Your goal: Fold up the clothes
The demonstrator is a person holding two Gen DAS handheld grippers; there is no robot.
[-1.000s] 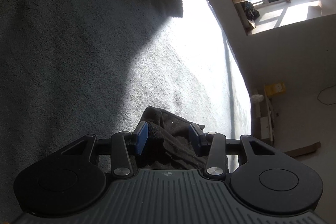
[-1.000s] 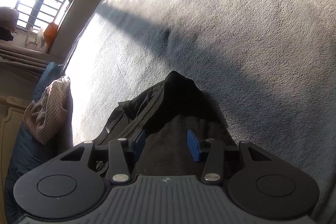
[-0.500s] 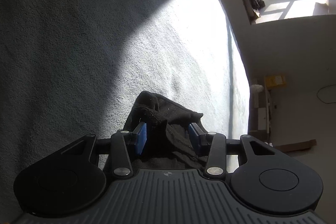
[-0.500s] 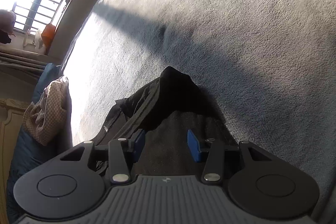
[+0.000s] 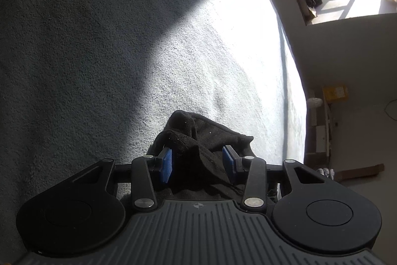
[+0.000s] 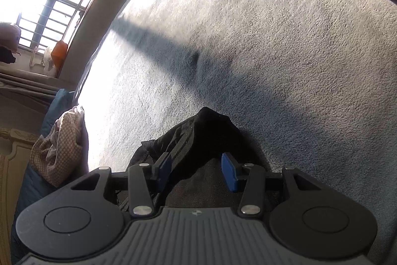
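The soft, limp black garment (image 5: pixel 198 140) bunches on the grey blanket (image 5: pixel 86 54). Left tongs (image 5: pixel 197 164) are closing around a fold, pads not yet pressing; right tongs (image 6: pixel 196 170) stand apart over it. Best gripped at a thick edge.

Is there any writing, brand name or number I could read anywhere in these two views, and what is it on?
No readable words or numbers.
Small emblem on the left gripper body: a mark, too small to read.
Same on the right gripper.
Yellow box by the wall: print too blurred to read.

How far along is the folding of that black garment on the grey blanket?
Early. The black garment lies bunched on the grey blanket, with no neat fold visible. Its cloth sits between both grippers' pads; the left gripper is closing, the right gripper is not. Flattening and folding remain.
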